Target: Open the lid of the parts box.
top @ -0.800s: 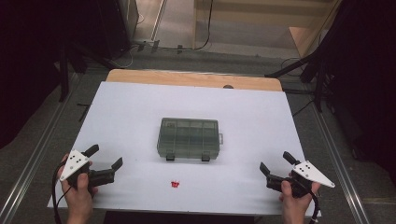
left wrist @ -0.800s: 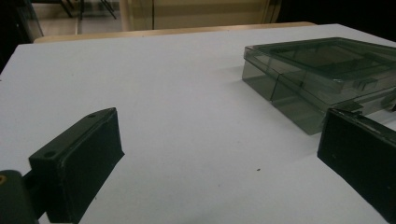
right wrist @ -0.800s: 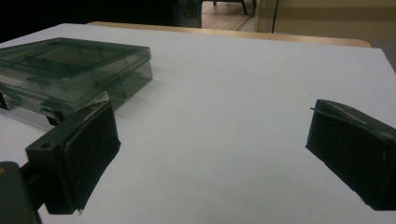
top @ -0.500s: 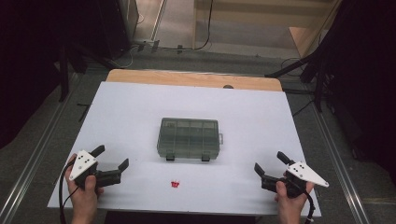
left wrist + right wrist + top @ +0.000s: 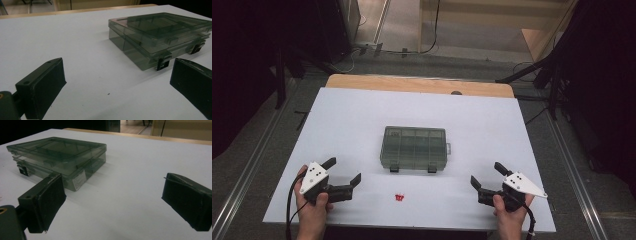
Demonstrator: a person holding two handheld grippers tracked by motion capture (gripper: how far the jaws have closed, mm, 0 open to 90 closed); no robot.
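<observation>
Closed smoky translucent plastic compartment box (image 5: 414, 148) sat mid-bench, latches facing the near edge. Left gripper (image 5: 343, 173) and right gripper (image 5: 485, 175) rested spread, empty, near the front corners. Approach stage; next likely the latches.

Red bits (image 5: 399, 197) near table's (image 5: 362, 125) front edge: too small to identify. Box (image 5: 414, 148) contents unclear through tinted lid. Box label (image 5: 79, 180) print unreadable. Forearms cut off by bottom edge in high view.
</observation>
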